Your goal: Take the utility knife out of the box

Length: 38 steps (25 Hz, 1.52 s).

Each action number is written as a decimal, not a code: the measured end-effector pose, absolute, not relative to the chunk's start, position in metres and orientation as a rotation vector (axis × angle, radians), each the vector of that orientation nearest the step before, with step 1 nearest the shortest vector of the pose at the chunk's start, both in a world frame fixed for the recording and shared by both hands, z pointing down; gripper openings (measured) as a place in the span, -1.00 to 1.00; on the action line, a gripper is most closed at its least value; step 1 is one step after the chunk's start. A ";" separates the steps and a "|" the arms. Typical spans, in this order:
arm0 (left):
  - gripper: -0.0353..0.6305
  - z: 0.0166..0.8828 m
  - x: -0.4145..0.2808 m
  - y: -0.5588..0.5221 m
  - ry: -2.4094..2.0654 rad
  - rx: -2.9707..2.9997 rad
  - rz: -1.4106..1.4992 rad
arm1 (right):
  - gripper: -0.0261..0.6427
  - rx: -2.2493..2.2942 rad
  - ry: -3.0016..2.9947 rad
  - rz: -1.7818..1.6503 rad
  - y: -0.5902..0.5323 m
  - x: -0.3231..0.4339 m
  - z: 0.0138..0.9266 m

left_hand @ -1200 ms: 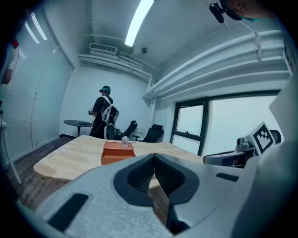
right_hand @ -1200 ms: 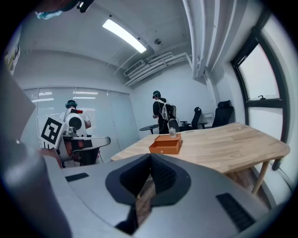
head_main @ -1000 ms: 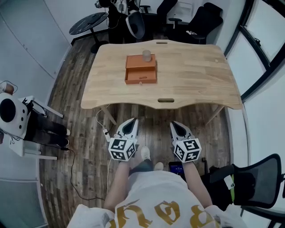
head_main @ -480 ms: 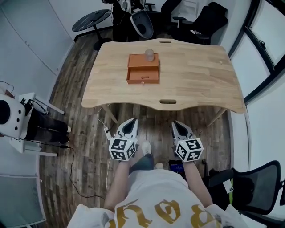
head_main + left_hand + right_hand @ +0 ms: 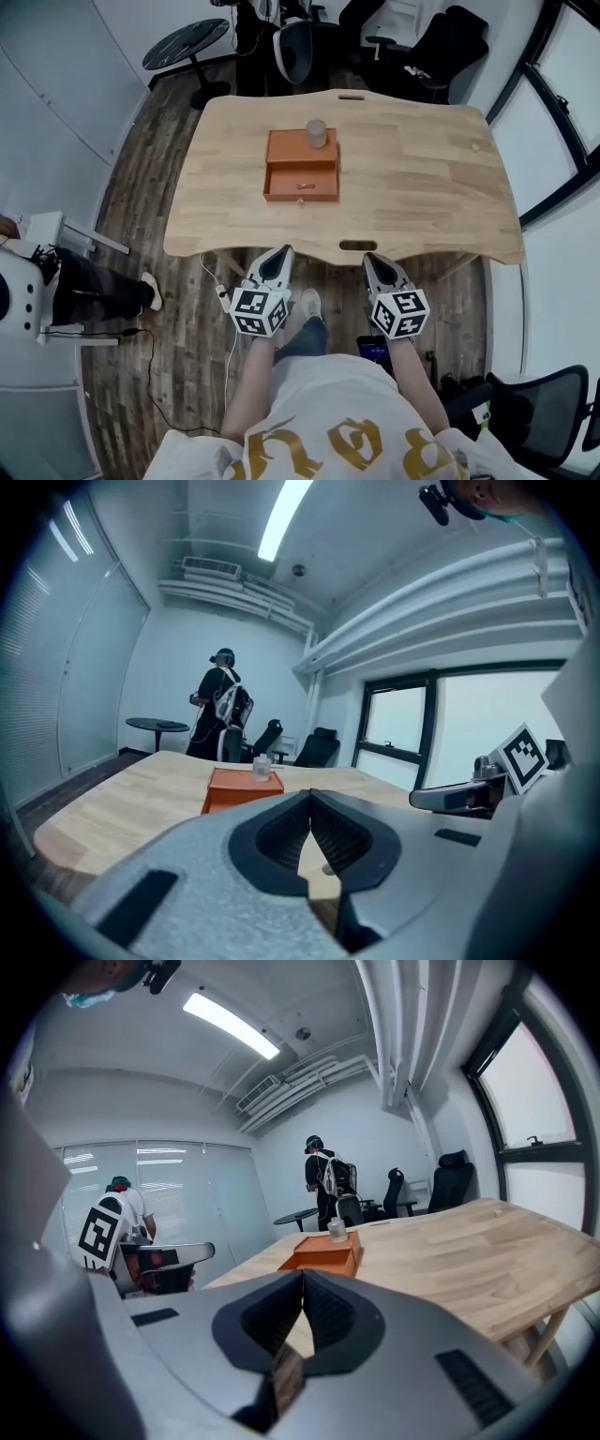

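An orange box (image 5: pixel 300 166) with a shut front drawer sits on the far-left part of the wooden table (image 5: pixel 422 187). A small clear jar (image 5: pixel 317 132) stands on its top. No utility knife shows in any view. My left gripper (image 5: pixel 283 251) and right gripper (image 5: pixel 368 258) hang side by side just short of the table's near edge, both shut and empty, pointing at the table. The box (image 5: pixel 242 788) and the jar (image 5: pixel 262 771) lie ahead in the left gripper view. The right gripper view also has the box (image 5: pixel 323 1252) and the jar (image 5: pixel 337 1231) ahead.
Behind the table are office chairs (image 5: pixel 422 52) and a round black side table (image 5: pixel 183 44). A person (image 5: pixel 220 710) stands back there. At the left edge are a white device (image 5: pixel 14 295) and another person's legs (image 5: pixel 98 281). Windows run along the right.
The table and box have come nearer to both grippers and lower in the head view. Both grippers have stayed shut. The legs at the left have shifted.
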<state>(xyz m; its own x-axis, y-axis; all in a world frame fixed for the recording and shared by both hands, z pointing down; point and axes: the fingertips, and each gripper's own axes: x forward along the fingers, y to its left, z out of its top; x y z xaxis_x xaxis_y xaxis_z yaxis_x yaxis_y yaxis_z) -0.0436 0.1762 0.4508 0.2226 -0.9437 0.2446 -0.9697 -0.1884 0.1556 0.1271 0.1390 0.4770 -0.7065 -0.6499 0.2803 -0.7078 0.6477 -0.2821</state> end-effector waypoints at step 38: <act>-0.87 0.463 -0.139 -0.097 -1.462 2.429 0.199 | -0.89 1.274 -2.600 0.590 -0.111 0.017 0.483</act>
